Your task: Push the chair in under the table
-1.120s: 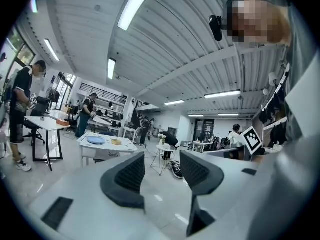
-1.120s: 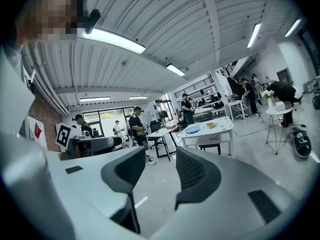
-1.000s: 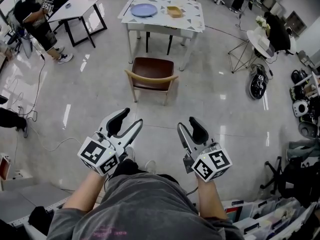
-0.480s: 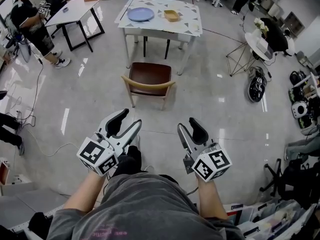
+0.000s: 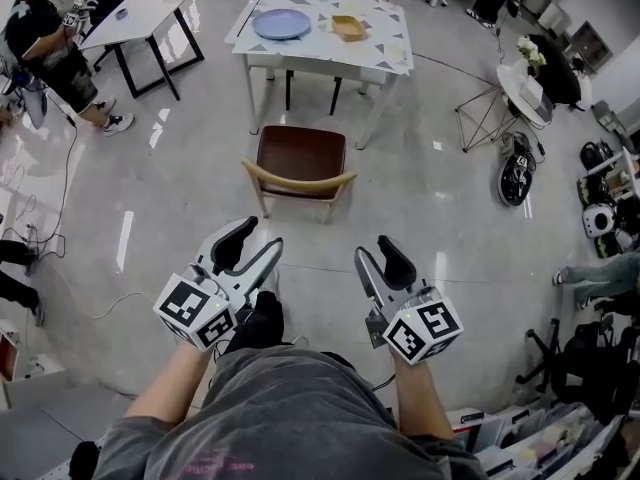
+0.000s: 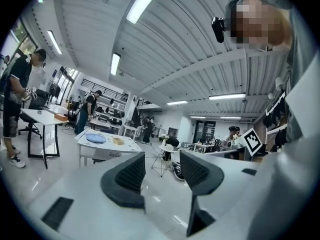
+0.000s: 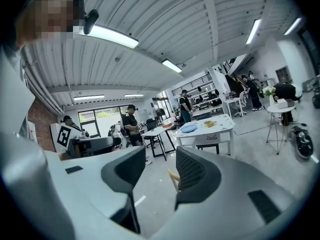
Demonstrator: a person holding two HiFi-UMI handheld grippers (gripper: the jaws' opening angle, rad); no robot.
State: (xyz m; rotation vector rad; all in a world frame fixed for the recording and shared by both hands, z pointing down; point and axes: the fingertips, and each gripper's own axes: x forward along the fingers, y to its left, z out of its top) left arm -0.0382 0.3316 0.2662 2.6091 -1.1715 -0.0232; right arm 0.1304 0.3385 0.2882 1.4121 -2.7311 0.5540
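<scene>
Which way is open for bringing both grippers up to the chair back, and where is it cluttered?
Bare floor runs straight from the left gripper and right gripper, both open and empty, to the chair. Left of the chair is bare, out to the black-legged desk. Crowded: the right side, with the wire stand, round side table and gear on the floor.
</scene>
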